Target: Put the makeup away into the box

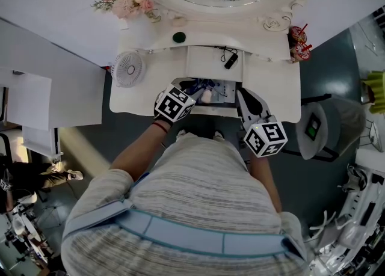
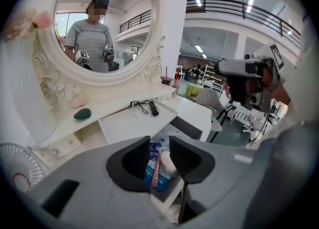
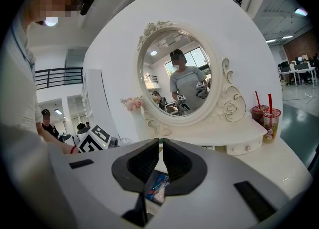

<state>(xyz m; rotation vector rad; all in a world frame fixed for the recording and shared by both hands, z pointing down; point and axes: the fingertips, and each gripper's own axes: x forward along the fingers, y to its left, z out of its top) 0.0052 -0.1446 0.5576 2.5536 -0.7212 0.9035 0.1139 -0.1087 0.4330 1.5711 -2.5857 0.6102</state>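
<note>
Left tongs [image 2: 159,145]: jaws are partly apart. I hold them tilted down over the open box [image 1: 216,111] at the front edge of the white dressing table [image 1: 274,88]. No item is clamped between the pads, as far as I can make out.

Right tongs [image 3: 160,143]: jaws are almost together, with only a thin slit between the tips. Nothing is between them. I hold them nearly level, just beside the box on its right side.

Box contents, seen through the left jaw gap:
- a blue packet [image 2: 151,165];
- a slim pink stick [image 2: 156,170] lying against the packet;
- a pale puff [image 2: 167,162] just right of the stick.

All three items lie inside the box, below the jaws.

Behind the box, a white panel [image 2: 124,123] carries a small black device [image 2: 153,107] and its cable. Beyond it, a dark green oval piece [image 2: 82,114] sits on the raised shelf. A small white fan [image 1: 127,68] stands at the table's left end.

At the back, the oval mirror [image 2: 158,48] stands upright in its carved frame. Pink flowers [image 1: 125,1] are at its left. Two red drink cups with straws [image 3: 266,118] are at its right.
</note>
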